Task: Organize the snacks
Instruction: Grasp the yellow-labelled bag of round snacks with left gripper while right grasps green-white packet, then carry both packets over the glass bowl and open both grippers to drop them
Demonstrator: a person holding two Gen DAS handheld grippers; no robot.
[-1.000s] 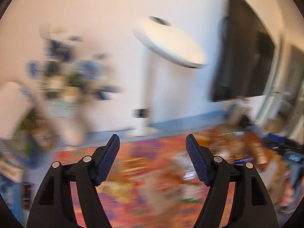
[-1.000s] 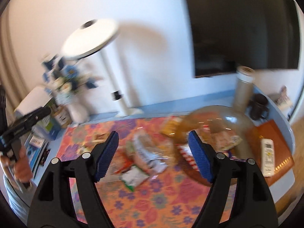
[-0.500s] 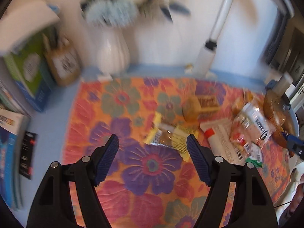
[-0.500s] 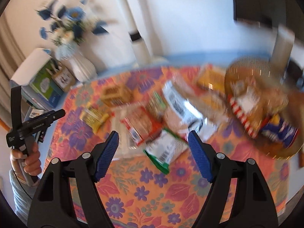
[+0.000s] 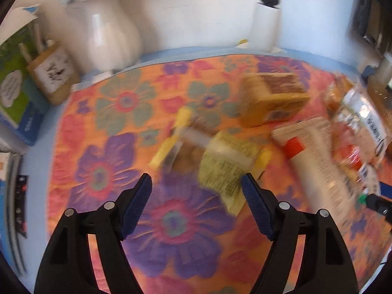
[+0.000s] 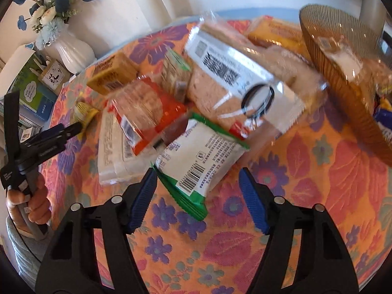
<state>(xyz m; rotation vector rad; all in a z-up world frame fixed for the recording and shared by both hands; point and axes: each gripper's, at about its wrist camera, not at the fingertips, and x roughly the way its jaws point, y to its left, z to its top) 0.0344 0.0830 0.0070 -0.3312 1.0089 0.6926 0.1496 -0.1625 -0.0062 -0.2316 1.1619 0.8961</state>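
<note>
Green-edged packet (image 6: 198,161) lies just ahead of the right gripper (image 6: 197,188), between its wide-spread fingers; it looks light, crinkly and slippery, best pinched across its near sealed edge. Left gripper (image 5: 196,191), also wide, hovers near a yellow packet (image 5: 220,161).

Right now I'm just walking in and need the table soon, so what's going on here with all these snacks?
A person holds a gripper in each hand over a flowered tablecloth strewn with snack packets. Nothing is gripped: both sets of jaws stand open. The right gripper points at a green-edged white packet; the left gripper points at a yellow packet beside an orange box. A few snacks already lie in the brown ribbed bowl; most are still loose.
</note>
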